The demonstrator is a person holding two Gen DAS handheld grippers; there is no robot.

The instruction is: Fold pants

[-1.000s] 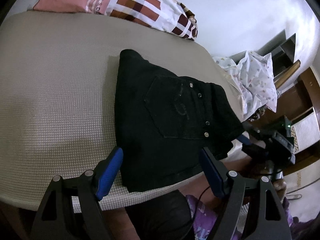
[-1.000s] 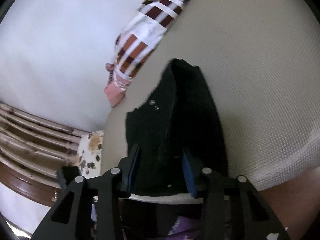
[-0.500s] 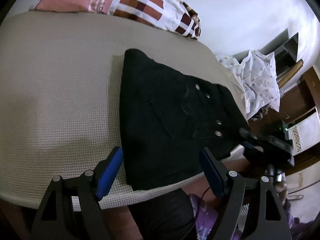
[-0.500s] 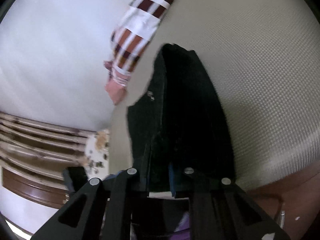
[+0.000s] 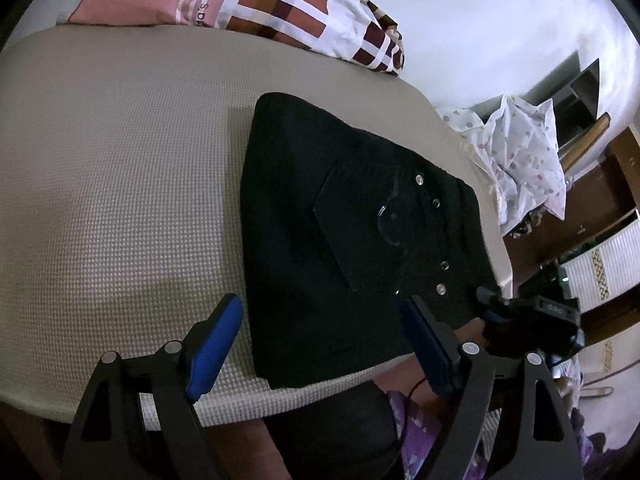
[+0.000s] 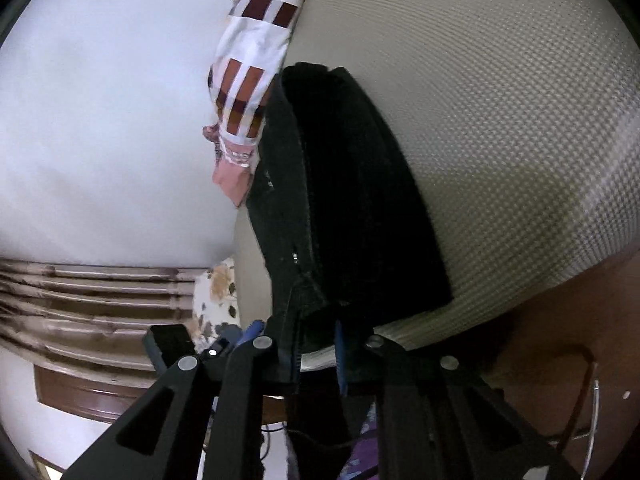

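1. The left gripper [image 5: 320, 328] hangs over the near edge of the bed [image 5: 112, 184] with its jaws spread wide and nothing between them; its blue pads [image 5: 214, 346] sit just short of the cloth.
2. The black pants [image 5: 340, 232] lie folded into a compact block on the bed, straight ahead of that gripper, long axis running from the near edge away toward the checked bedding [image 5: 280, 12].
3. At the block's right near corner, the right gripper [image 6: 316, 344] is clamped on the pants [image 6: 352, 184]. It is the nearer tool, so I judge any further fold or shift starts from that corner.
4. The left view shows the flat top, pocket and rivets; the right view shows the stacked layers edge-on and the pinch itself.
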